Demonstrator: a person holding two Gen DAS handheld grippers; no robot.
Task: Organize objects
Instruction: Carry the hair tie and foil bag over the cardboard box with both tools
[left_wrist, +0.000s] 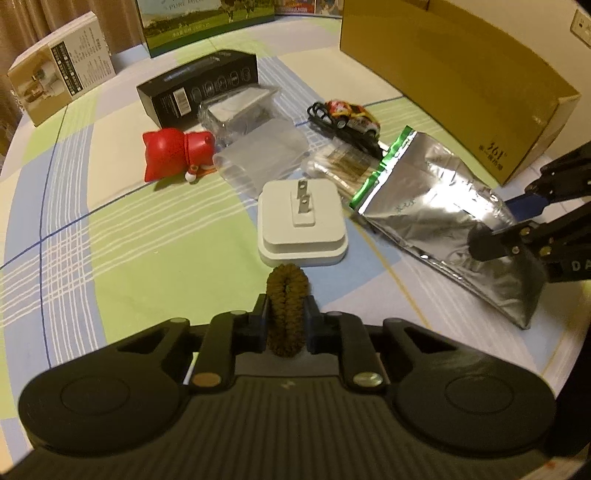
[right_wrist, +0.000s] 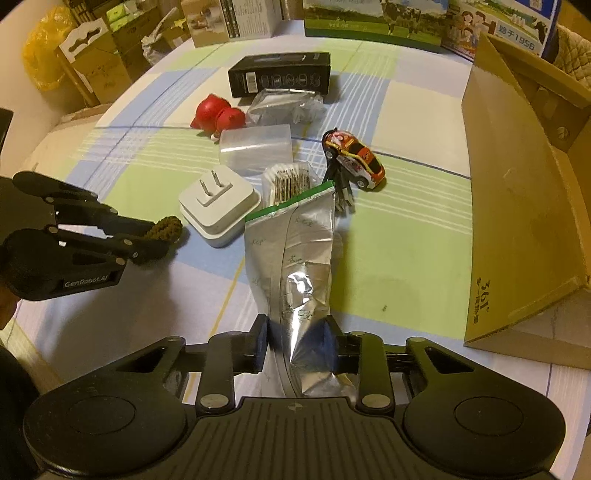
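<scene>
My left gripper (left_wrist: 286, 314) is shut on a brown fuzzy hair tie (left_wrist: 287, 291), just in front of a white plug adapter (left_wrist: 302, 221); the right wrist view shows it (right_wrist: 147, 236) at the left holding the hair tie (right_wrist: 164, 230). My right gripper (right_wrist: 297, 341) is shut on the lower end of a silver foil pouch (right_wrist: 295, 254) with a green top; the left wrist view shows it (left_wrist: 513, 229) at the right on the pouch (left_wrist: 436, 199). The open cardboard box (right_wrist: 517, 206) stands at the right.
On the checked tablecloth lie a red cat figure (left_wrist: 173, 155), a clear plastic case (left_wrist: 262, 158), a black box (left_wrist: 199, 86), a bagged item (left_wrist: 236, 110), a cotton swab pack (left_wrist: 340, 166), a toy car (left_wrist: 352, 116) and black cables (right_wrist: 340, 192). Cartons line the far edge.
</scene>
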